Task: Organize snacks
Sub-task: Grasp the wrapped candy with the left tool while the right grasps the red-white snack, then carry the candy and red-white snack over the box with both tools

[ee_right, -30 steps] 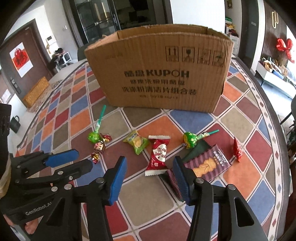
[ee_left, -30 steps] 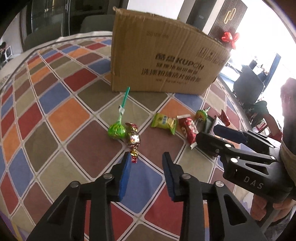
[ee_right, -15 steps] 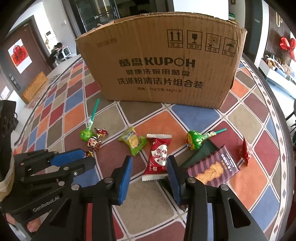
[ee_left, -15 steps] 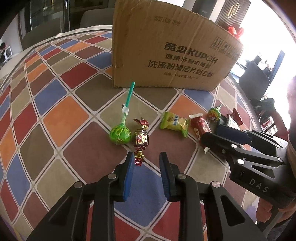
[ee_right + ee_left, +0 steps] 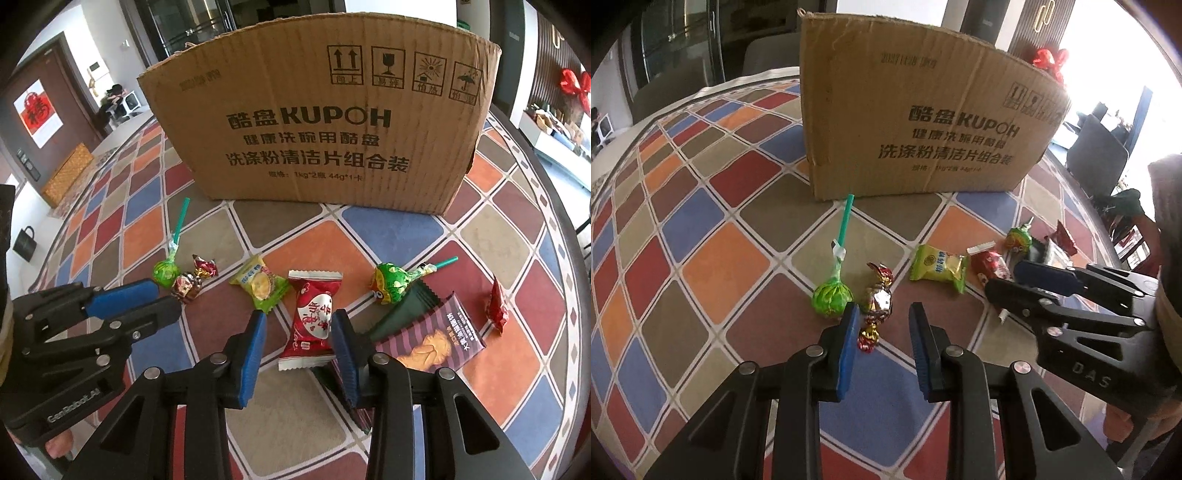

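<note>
Low in the centre of the left wrist view, my left gripper [image 5: 881,325] stands parted with nothing in it, its left pad beside the foil-wrapped candy [image 5: 877,301]; the candy's lower twist shows between the pads. The green lollipop [image 5: 833,295] lies touching that candy's left side, stick pointing up toward the cardboard box [image 5: 916,125], which fills the upper centre. At right in this view my right gripper [image 5: 1027,280] hides most of the red packet; I cannot tell from here how it stands.

The right wrist view shows what that one hides: my right gripper [image 5: 297,332] is open and empty, pads flanking the red candy packet [image 5: 312,325]. Left of it lies the yellow-green packet [image 5: 260,286]; to the right, a second lollipop [image 5: 391,286], a dark green sachet [image 5: 402,312], a purple biscuit packet [image 5: 436,339] and a small red candy [image 5: 496,304] near the tablecloth [image 5: 491,236] edge at right. Bare patterned cloth separates the snack row from the box front.
</note>
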